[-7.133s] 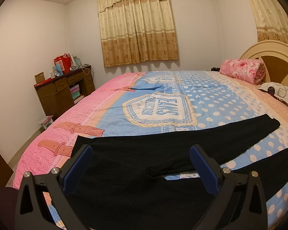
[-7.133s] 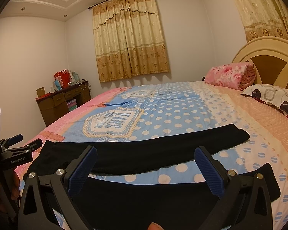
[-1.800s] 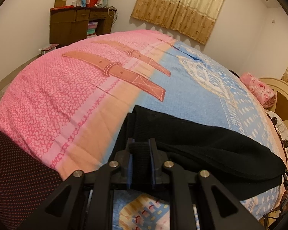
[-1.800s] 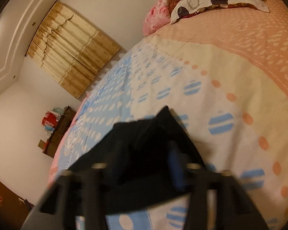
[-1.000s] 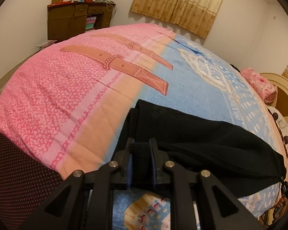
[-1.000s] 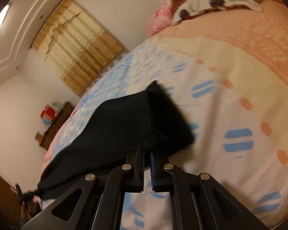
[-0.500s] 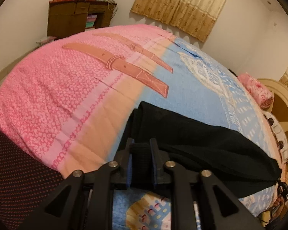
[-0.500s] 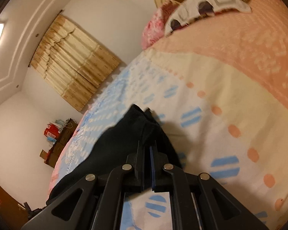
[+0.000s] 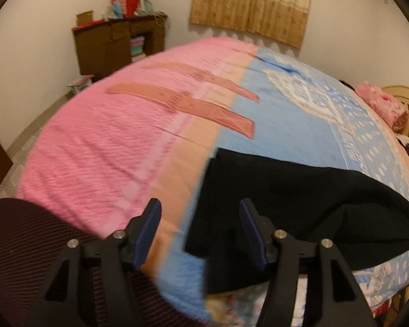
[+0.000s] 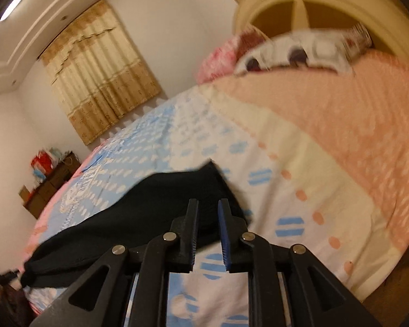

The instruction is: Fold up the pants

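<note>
Filling most of both views, the bed (image 9: 101, 147) is lying under a quilt that is running pink toward nine o'clock and dotted blue toward three o'clock in the left wrist view. Behind it, tan curtains (image 9: 252, 2) are hanging at twelve o'clock and a brown desk (image 9: 117, 46) is standing at eleven o'clock, while a cream headboard (image 10: 324, 8) and a pillow (image 10: 302, 51) are sitting at one o'clock in the right wrist view. Black pants (image 9: 286, 196) are lying folded lengthwise on the blue part of the quilt, stretching from the centre toward four o'clock. The left gripper (image 9: 200, 231) is opening, its blue pads roughly half apart, the right-hand one over the waist end of the cloth without pinching it. The right gripper (image 10: 207, 234) is opening too, only a narrow gap so far, with the leg end (image 10: 177, 199) just beyond its tips and nothing held.
</note>
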A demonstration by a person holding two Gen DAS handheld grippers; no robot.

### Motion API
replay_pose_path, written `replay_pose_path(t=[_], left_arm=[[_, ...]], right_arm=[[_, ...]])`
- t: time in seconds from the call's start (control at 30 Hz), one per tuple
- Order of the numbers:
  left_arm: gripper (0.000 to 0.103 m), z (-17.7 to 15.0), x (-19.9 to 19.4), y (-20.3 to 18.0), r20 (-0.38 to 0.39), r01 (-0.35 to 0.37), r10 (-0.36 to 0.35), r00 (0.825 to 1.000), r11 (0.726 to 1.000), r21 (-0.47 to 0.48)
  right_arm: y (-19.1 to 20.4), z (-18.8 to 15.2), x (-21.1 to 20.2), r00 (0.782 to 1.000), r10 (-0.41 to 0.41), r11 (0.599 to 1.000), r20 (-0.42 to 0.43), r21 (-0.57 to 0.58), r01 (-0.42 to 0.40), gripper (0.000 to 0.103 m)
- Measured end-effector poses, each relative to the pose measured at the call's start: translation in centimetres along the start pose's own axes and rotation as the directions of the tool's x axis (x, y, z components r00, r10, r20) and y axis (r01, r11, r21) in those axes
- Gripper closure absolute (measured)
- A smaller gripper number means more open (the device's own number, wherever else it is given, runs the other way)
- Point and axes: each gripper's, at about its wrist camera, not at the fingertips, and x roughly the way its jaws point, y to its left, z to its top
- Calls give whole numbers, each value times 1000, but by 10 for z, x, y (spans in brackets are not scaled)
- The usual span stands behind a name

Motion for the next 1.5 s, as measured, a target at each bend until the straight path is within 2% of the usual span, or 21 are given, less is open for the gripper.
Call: replay_pose_path(t=[0.03, 0.13, 0.27, 0.4, 0.43, 0.5, 0.63, 0.73, 0.8, 0.87, 0.93, 0.97, 1.0, 1.03, 1.17, 1.23, 1.33, 1.4, 1.43, 1.47, 1.5], left_arm=[[49, 2, 4, -4, -17, 12, -12, 1000, 1000, 3], [57, 15, 24, -11, -74, 69, -70, 995, 997, -25], [67, 25, 41, -15, -96, 70, -74, 993, 997, -44], [79, 27, 50, -16, -112, 76, -80, 990, 996, -44], [86, 28, 51, -16, -110, 78, -83, 990, 996, -43], [91, 29, 50, -16, -99, 83, -87, 991, 996, -38], [92, 42, 47, -18, -62, 69, -71, 996, 997, -24], [92, 59, 49, -11, -34, 91, -93, 995, 994, -63], [92, 63, 58, -12, -41, 85, -87, 995, 995, -44], [90, 61, 71, -19, -65, 44, -44, 997, 999, -8], [82, 59, 73, -21, -56, 16, -16, 998, 1000, 2], [80, 59, 69, -20, -48, 5, -5, 999, 1000, 2], [75, 59, 65, -19, -46, -4, 3, 999, 1000, -2], [70, 58, 62, -18, -43, -12, 12, 999, 1000, -6], [62, 47, 39, -16, -14, -68, 68, 998, 998, 18], [62, 40, 29, -16, -4, -57, 57, 998, 998, 20], [62, 24, 17, -25, -9, -2, 3, 1000, 1000, 29], [62, 11, 12, -42, -28, 30, -28, 999, 997, 78], [62, 6, 10, -50, -36, 48, -45, 998, 993, 103], [62, -1, 7, -61, -41, 64, -59, 997, 989, 135], [62, -6, 6, -69, -43, 71, -66, 997, 985, 154]], right_arm=[[12, 1, -2, 1000, 7, 999, 9, -36, -7, 84], [55, -3, -1, 999, 50, 988, 8, -148, -48, 63], [108, -19, 6, 987, 154, 945, -52, -285, -162, 62], [138, -40, 20, 974, 192, 919, -120, -325, -222, 62], [143, -45, 25, 971, 199, 916, -135, -326, -234, 62], [152, -54, 35, 961, 217, 911, -170, -318, -262, 62], [178, -72, 50, 940, 252, 887, -232, -333, -320, 62], [207, -85, 60, 927, 262, 853, -269, -385, -353, 62], [231, -93, 63, 921, 263, 809, -288, -454, -373, 62], [256, -102, 67, 907, 271, 757, -321, -511, -407, 62], [279, -114, 72, 901, 256, 700, -352, -575, -423, 58], [291, -121, 74, 899, 245, 663, -363, -614, -429, 53], [302, -130, 76, 896, 240, 621, -374, -650, -438, 53], [307, -134, 77, 894, 238, 598, -381, -668, -444, 53], [331, -151, 84, 897, 214, 498, -387, -747, -441, 53], [337, -159, 88, 903, 188, 449, -386, -784, -429, 53], [340, -165, 91, 905, 185, 416, -382, -804, -425, 53], [339, -163, 92, 900, 189, 416, -393, -798, -436, 62], [339, -161, 93, 893, 191, 424, -407, -787, -449, 85], [341, -161, 93, 893, 188, 430, -408, -783, -449, 93], [343, -160, 95, 895, 187, 436, -405, -782, -445, 94]])
